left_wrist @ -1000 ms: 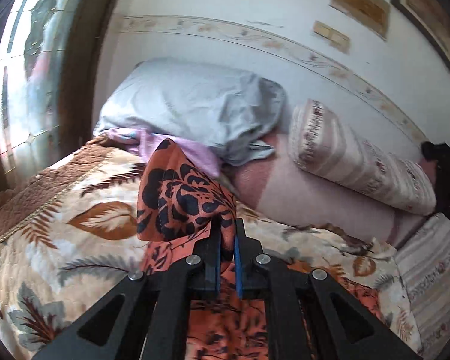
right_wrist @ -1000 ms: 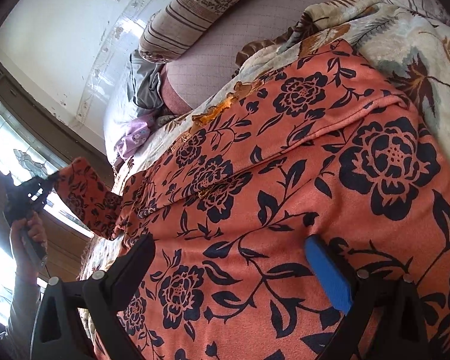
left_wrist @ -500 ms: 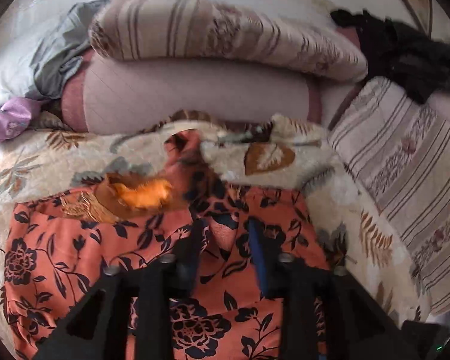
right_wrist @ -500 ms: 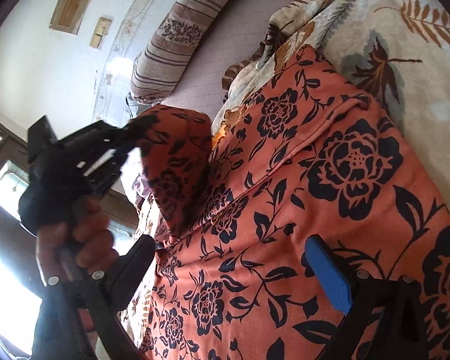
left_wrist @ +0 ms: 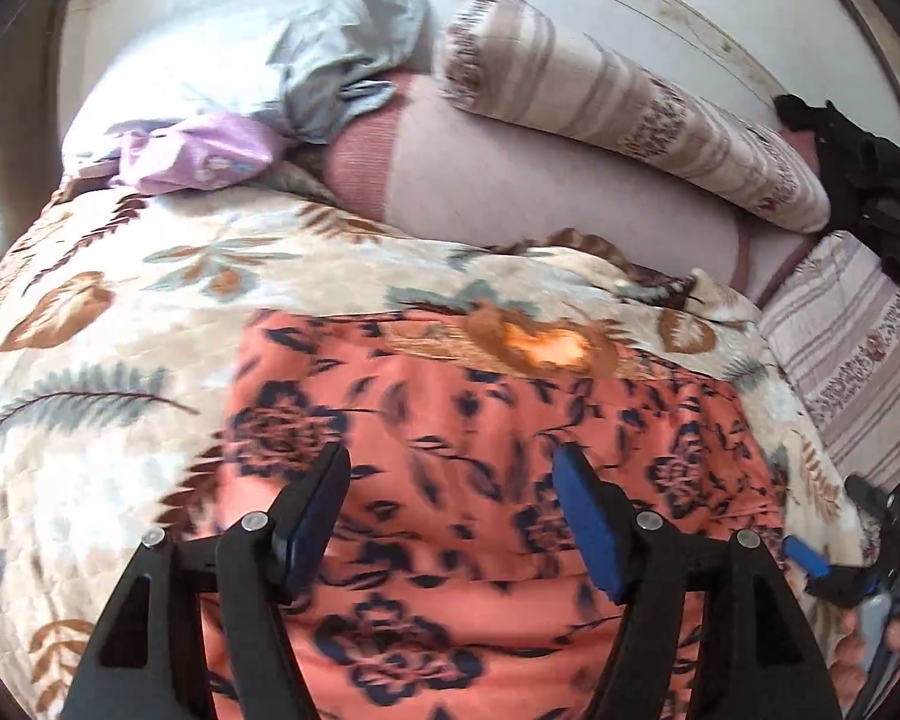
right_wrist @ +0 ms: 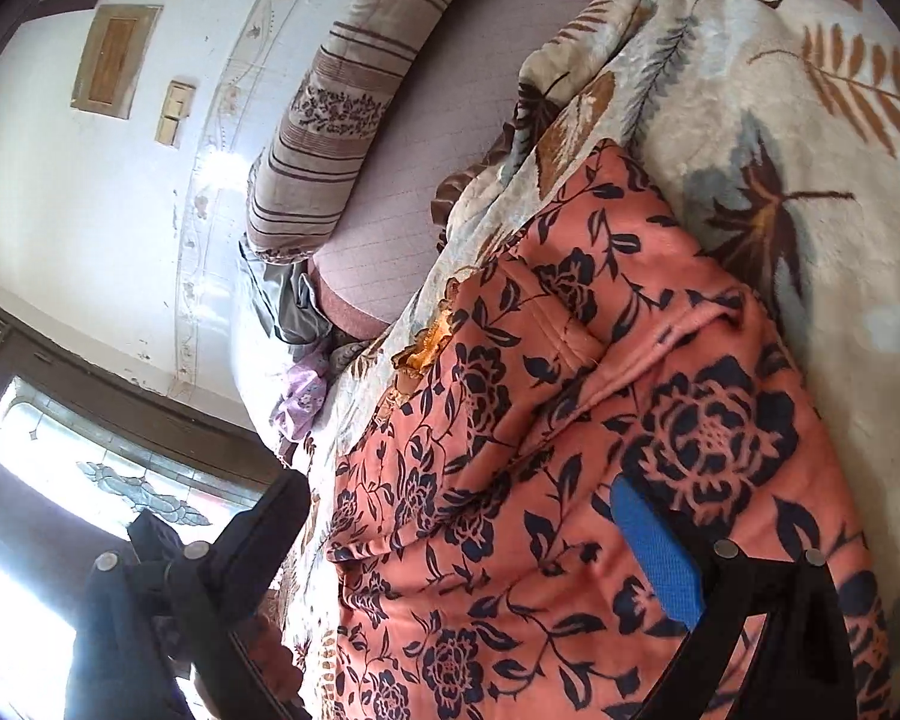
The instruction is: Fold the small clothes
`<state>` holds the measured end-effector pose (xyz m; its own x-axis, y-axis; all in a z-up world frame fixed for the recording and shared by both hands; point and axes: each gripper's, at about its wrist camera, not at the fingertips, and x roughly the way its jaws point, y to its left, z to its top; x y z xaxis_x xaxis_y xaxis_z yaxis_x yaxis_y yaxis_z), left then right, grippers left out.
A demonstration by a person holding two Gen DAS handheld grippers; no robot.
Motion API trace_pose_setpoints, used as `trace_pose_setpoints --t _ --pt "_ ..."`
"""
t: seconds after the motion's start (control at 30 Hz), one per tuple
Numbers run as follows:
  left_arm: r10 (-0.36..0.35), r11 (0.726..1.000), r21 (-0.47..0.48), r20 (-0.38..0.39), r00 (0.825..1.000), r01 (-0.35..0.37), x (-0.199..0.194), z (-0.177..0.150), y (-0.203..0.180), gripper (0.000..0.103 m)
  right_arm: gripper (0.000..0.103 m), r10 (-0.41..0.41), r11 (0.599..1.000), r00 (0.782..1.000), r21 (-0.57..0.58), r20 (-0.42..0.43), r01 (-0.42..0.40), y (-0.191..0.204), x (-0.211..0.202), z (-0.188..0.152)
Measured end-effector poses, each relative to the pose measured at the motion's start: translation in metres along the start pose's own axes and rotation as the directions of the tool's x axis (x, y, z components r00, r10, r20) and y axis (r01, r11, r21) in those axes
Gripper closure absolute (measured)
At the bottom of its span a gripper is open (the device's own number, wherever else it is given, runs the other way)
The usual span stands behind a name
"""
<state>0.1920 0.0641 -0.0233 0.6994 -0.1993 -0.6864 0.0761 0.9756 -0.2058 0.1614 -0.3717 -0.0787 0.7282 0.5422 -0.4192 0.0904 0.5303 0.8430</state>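
Note:
An orange garment with dark blue flowers [left_wrist: 468,456] lies spread on a leaf-patterned blanket [left_wrist: 120,312]. One side is folded over onto it, leaving a raised fold edge [right_wrist: 576,348]. My left gripper [left_wrist: 453,480] is open and empty just above the garment. My right gripper [right_wrist: 456,516] is open and empty above the garment [right_wrist: 510,480] too. The right gripper also shows at the lower right edge of the left wrist view [left_wrist: 858,558].
A striped bolster [left_wrist: 618,102] and a pink pillow [left_wrist: 540,180] lie at the bed's head against the white wall. Grey cloth [left_wrist: 348,48] and lilac cloth [left_wrist: 198,150] sit at the far left. Black clothing [left_wrist: 864,162] lies far right. A window [right_wrist: 90,480] is beside the bed.
My left gripper carried a corner of the garment across, opened, let it go and drew back. The folded part now lies flat on the garment. My right gripper stayed open.

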Motion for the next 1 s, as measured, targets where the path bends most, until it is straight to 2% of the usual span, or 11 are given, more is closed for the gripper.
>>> trace_pose_setpoints --t 0.17,0.37,0.4,0.43,0.5,0.73,0.8,0.87,0.9,0.93,1.0 --pt "0.076 0.987 -0.141 -0.035 0.997 -0.08 0.006 -0.018 0.072 0.032 0.004 -0.07 0.981 0.995 0.176 -0.07 0.081 -0.014 0.057 0.035" --pt "0.155 0.983 -0.093 -0.04 0.987 -0.158 0.017 -0.029 0.084 0.032 0.03 -0.223 0.955 0.971 0.18 -0.085 0.236 -0.019 0.089 0.039" --pt "0.157 0.983 -0.086 -0.044 0.987 -0.161 0.018 -0.03 0.084 0.032 0.044 -0.257 0.952 0.963 0.15 -0.085 0.267 -0.016 0.092 0.039" --pt "0.162 0.983 -0.077 -0.044 0.986 -0.165 0.019 -0.031 0.082 0.032 0.076 -0.3 0.944 0.95 0.114 -0.09 0.309 -0.013 0.094 0.039" --pt "0.175 0.982 -0.057 -0.045 0.983 -0.178 0.021 -0.033 0.079 0.032 0.095 -0.385 0.919 0.918 0.046 -0.092 0.391 -0.007 0.095 0.039" --pt "0.18 0.983 -0.031 -0.053 0.982 -0.182 0.023 -0.035 0.075 0.032 0.097 -0.446 0.881 0.891 -0.13 0.087 0.454 0.043 0.06 0.049" --pt "0.18 0.983 -0.03 -0.057 0.982 -0.181 0.024 -0.035 0.075 0.032 0.092 -0.449 0.881 0.889 -0.119 0.096 0.458 0.042 0.055 0.049" --pt "0.177 0.983 -0.035 -0.061 0.982 -0.179 0.024 -0.035 0.075 0.032 0.065 -0.436 0.898 0.9 -0.067 0.01 0.436 0.028 0.064 0.047" --pt "0.174 0.984 -0.038 -0.064 0.983 -0.177 0.024 -0.035 0.076 0.032 0.016 -0.425 0.905 0.904 -0.029 -0.042 0.424 0.016 0.069 0.044" --pt "0.171 0.984 -0.041 -0.066 0.983 -0.174 0.024 -0.034 0.077 0.032 0.0 -0.408 0.912 0.91 0.012 -0.071 0.41 0.008 0.072 0.04" --pt "0.168 0.984 -0.045 -0.067 0.984 -0.171 0.024 -0.035 0.078 0.032 0.0 -0.354 0.93 0.934 0.089 -0.059 0.358 -0.006 0.069 0.033"
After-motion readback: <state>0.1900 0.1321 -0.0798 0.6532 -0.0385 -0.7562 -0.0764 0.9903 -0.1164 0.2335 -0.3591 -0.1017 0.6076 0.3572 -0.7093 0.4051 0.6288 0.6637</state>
